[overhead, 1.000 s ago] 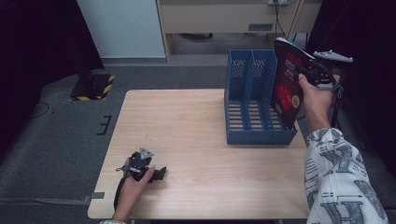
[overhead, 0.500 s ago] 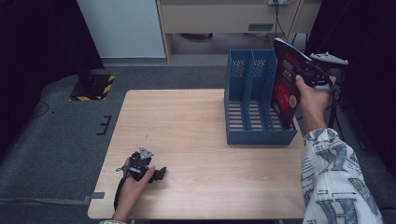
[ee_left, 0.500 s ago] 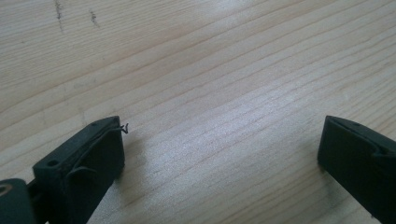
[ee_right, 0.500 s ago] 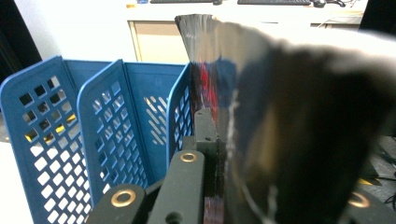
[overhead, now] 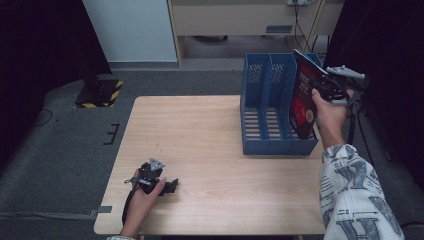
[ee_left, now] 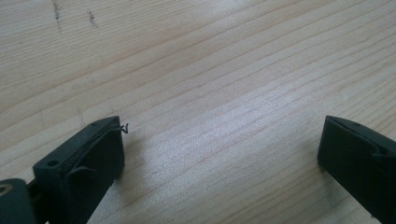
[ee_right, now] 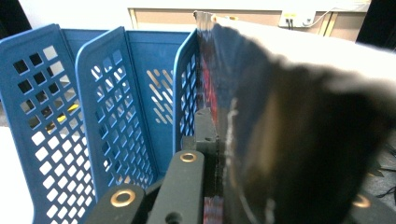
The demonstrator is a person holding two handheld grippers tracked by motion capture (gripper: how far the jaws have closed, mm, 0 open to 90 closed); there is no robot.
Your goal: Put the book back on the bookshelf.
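The book, dark-covered with red on its face, is up at the far right of the table, clamped in the right gripper and standing on edge over the rightmost slot of the blue file rack.

Start at the near edge, though. The left gripper lies low on the wooden table, cradled in the left hand, its jaws wide apart with nothing but bare wood grain between them in the left gripper view. It looks parked there to keep out of the way, since this is a one-handed job.

Across the bare middle of the table and out to the right, the right hand holds its gripper high, jaws together on the book's edge; in the right gripper view the glossy cover rises right alongside the jaws. The book is held upright and a little tilted, top leaning away, its lower corner already down among the dividers, so that a thin spine can slip between the walls rather than catch on them.

Farther back, the rack's perforated partitions stand empty, three slots side by side. By the look of it, the book is partway into the last one and needs only a straight lowering before the jaws let go.
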